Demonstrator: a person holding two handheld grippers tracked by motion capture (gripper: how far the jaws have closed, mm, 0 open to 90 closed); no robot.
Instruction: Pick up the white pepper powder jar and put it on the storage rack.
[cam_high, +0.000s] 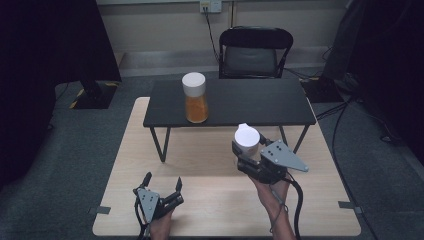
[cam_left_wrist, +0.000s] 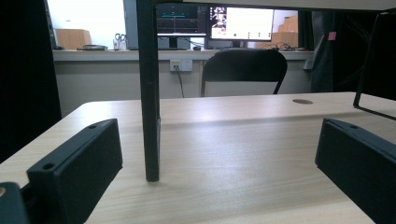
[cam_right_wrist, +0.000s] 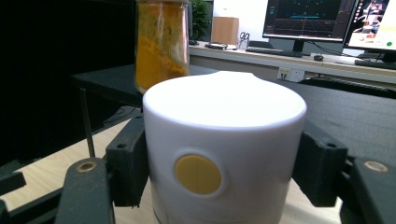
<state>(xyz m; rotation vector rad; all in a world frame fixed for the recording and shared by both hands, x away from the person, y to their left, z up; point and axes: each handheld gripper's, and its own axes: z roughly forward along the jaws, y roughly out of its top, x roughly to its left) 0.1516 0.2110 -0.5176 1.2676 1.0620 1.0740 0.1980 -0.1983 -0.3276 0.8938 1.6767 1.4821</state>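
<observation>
The right hand-held gripper (cam_high: 250, 151) clamps a white-capped jar (cam_right_wrist: 224, 154) by its smooth cap, held above the desk (cam_high: 210, 200) near the black shelf (cam_high: 240, 102). It looks rigid, slick and likely breakable below, so a squeeze low on the cap seems safest. The left hand-held gripper (cam_high: 162, 186) rests wide apart.

The container (cam_right_wrist: 224, 154) is white with a round yellow dot on its side. The jar (cam_high: 195, 97) holds orange contents, perhaps flecked green, under a white cap. Pale wood-grain bench (cam_high: 215, 210); black raised shelf (cam_high: 250, 102).
</observation>
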